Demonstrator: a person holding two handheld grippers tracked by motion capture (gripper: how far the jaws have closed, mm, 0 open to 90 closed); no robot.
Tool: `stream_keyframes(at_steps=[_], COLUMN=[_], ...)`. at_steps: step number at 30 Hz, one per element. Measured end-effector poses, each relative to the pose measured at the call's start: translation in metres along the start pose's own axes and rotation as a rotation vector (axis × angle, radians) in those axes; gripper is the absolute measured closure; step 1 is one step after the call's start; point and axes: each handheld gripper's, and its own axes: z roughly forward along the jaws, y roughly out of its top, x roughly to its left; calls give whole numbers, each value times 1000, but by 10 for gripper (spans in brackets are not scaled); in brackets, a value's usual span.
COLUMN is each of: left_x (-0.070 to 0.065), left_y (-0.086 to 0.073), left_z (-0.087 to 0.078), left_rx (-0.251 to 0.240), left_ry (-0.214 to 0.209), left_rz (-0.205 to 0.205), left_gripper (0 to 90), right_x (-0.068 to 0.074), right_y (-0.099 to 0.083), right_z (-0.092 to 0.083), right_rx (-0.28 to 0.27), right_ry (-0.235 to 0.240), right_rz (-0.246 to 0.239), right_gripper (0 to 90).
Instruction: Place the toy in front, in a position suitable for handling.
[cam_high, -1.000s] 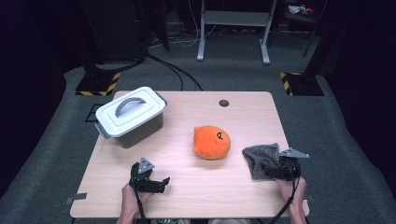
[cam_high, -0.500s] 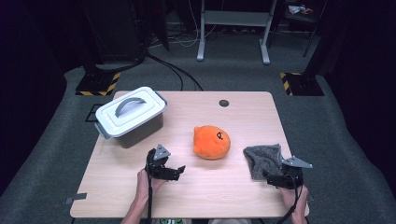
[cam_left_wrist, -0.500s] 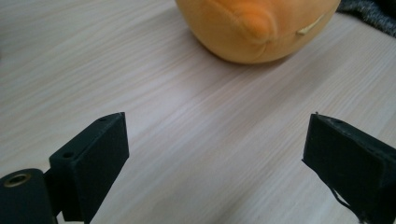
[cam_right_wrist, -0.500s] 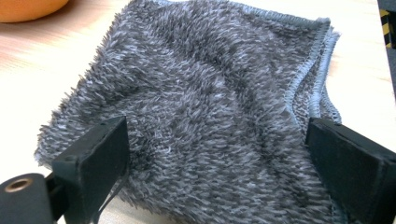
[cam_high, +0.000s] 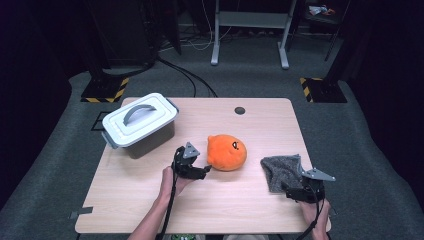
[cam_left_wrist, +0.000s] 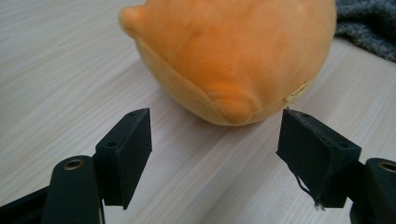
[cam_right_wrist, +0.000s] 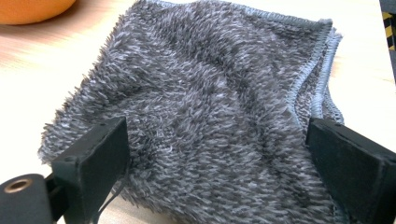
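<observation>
right gripper: sitting at the table's five o'clock corner, jaws standing wide over the near edge of the cloth, not pinching it.
left gripper: pointing toward three o'clock at the plush; jaws apart and just closing in, nothing between them yet.
plush: lying mid-table, just beyond the left jaws.
box: sitting lidded at ten o'clock, well apart.

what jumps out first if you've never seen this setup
The bright orange plush toy at the table's middle, with the left tool right beside it, jaws open and just closing. Next, the fuzzy grey cloth at the right edge and the lidded white box at back left.
</observation>
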Motion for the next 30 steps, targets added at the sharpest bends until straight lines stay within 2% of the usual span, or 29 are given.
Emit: stream_keyframes(at_steps=[1,4,11,14,19,22,24,30], left_x=[1,0,-4,-5,-7,-7,-6,-5], left_y=[1,3,5,5,8,7,7,7], left_z=[2,7,16,18,17,19,20,20], left_rx=[8,24,64,51,54,38,32,24], left_ry=[0,-8,-7,-7,3,-18,-21,-27], left_rz=[12,3,34,34,33,-7,-19,-4], left_gripper=[288,329,469,527,550,579,617,737], right_x=[0,0,0,0,0,0,1,0], right_y=[0,0,0,0,0,0,0,0], right_z=[0,0,0,0,0,0,0,0], right_rx=[2,0,1,1,2,3,8,3], right_ry=[0,0,1,2,3,4,2,1], right_rz=[0,-7,-4,-7,-3,2,8,-5], right_gripper=[65,66,69,70,70,70,71,74])
